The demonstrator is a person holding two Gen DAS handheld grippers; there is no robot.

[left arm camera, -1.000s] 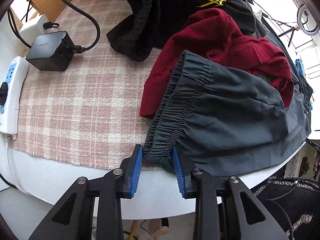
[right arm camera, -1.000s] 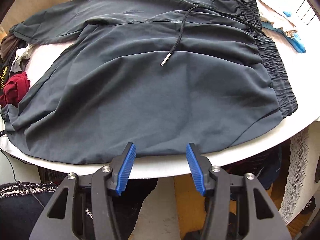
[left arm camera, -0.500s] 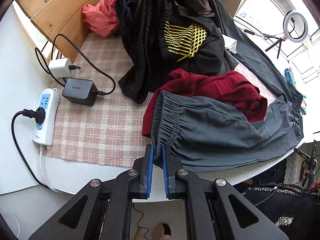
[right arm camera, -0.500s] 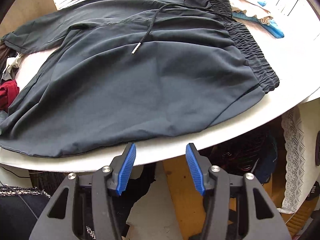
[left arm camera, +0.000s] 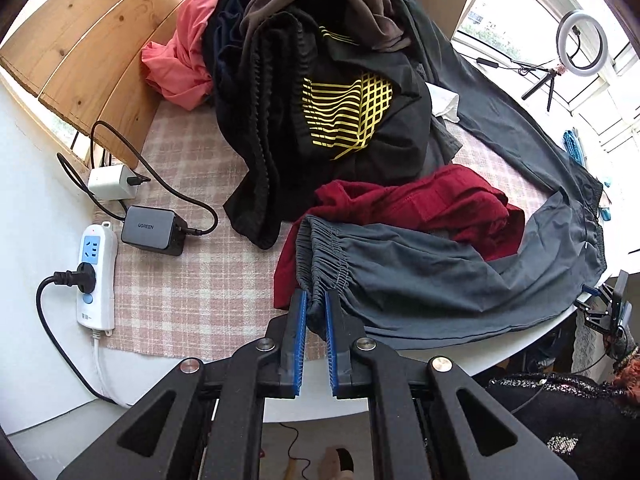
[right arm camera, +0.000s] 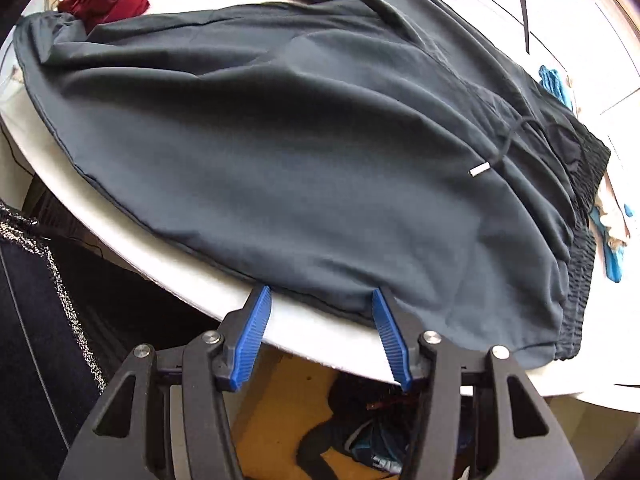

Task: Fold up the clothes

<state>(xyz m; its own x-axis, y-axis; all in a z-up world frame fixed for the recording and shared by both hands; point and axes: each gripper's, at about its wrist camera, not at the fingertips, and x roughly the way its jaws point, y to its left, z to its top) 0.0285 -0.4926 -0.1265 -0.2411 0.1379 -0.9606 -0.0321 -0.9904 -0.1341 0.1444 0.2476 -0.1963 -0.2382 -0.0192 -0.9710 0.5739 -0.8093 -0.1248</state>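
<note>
Dark grey track pants (right arm camera: 312, 152) lie spread over the white round table (right arm camera: 168, 264), waistband and drawstring (right arm camera: 504, 148) at the right. In the left wrist view one leg (left arm camera: 420, 280) ends in a gathered elastic cuff (left arm camera: 320, 256). My left gripper (left arm camera: 316, 308) is shut on that cuff and holds it just above the checked cloth. My right gripper (right arm camera: 320, 304) is open at the table's near edge, its blue pads touching the pants' lower hem; nothing is held.
A pile of dark clothes (left arm camera: 320, 92) with a yellow-print shirt, a pink garment (left arm camera: 180, 60) and a dark red garment (left arm camera: 432, 204) lies behind the cuff. A power strip (left arm camera: 96, 276), black charger (left arm camera: 154, 230) and cables sit at left. Blue items (right arm camera: 612, 256) lie beyond the waistband.
My left gripper closed on the pants cuff and lifted back with it. My right gripper swung left along the table edge and came up to the pants' hem, still open.
</note>
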